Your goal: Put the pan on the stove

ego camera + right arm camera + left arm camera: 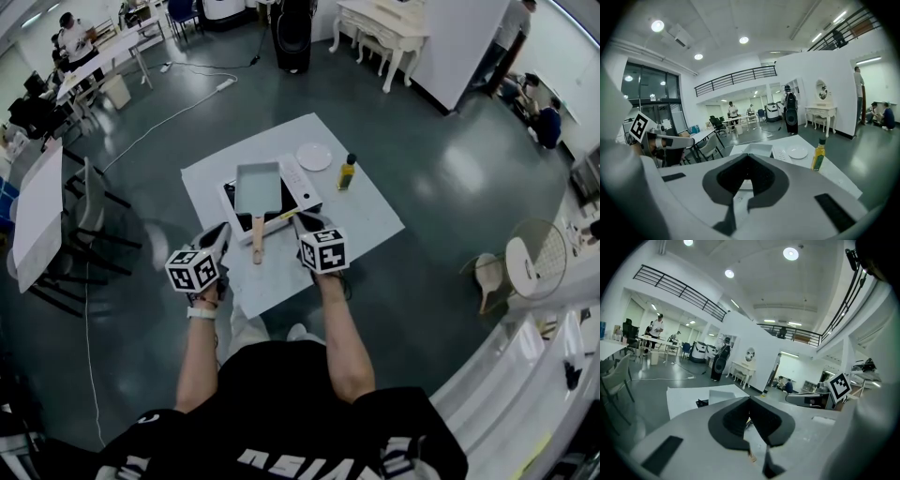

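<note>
— Jaws, left gripper [223, 231] and right gripper [300, 220]: state?
— Both pairs pressed fully together, nothing between them.
— Pan [258, 187] position?
— Pan rests on stove [300, 187], handle [258, 239] toward the 2 grippers; plate [314, 157] and bottle [347, 172] beside it on worktop [366, 214].

In your head view the pan [258, 186] covers most of the stove [302, 195]. Looking along your right tongs [746, 157], their own body hides the pan's handle and the near edge of the surface [832, 172]. The bottle [818, 154] label is too small to read.
</note>
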Available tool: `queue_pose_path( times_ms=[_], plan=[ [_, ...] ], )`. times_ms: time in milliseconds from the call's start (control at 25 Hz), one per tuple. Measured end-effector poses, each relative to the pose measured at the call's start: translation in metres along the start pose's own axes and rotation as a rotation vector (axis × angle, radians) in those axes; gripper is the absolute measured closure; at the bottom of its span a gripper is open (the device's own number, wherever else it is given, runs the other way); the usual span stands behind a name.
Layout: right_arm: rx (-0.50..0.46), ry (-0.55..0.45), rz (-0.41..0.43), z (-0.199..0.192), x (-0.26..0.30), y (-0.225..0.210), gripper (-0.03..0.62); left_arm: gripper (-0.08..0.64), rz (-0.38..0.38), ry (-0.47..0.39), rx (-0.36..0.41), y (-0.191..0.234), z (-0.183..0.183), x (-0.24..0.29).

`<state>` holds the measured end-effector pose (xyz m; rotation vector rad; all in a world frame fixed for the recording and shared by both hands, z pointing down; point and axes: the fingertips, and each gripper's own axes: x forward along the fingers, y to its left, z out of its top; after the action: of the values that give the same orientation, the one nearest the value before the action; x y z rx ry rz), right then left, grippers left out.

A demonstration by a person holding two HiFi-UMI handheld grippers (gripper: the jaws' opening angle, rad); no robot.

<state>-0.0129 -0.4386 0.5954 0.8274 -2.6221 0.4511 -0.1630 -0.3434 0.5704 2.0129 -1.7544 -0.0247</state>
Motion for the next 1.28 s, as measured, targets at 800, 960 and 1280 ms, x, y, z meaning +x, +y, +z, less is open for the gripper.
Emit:
queue_pose_path(
  times_ms=[800, 960, 1280],
  plan=[
    [-0.022, 0.015, -0.006, -0.002, -0.011, -0.001, 0.595, 0.561, -0.049, 0.035, 0.003, -0.02, -0.011, 0.002],
    [-0.029, 0.022, 0.007, -0.005, -0.009, 0.004, 0.595, 0.561, -0.044, 0.037, 0.001, -0.019, -0.012, 0.0],
    [-0.049, 0.036, 0.026, -0.009, -0.005, 0.01, 0.595, 0.561, -0.037, 0.039, -0.004, -0.019, -0.019, -0.003]
  ],
)
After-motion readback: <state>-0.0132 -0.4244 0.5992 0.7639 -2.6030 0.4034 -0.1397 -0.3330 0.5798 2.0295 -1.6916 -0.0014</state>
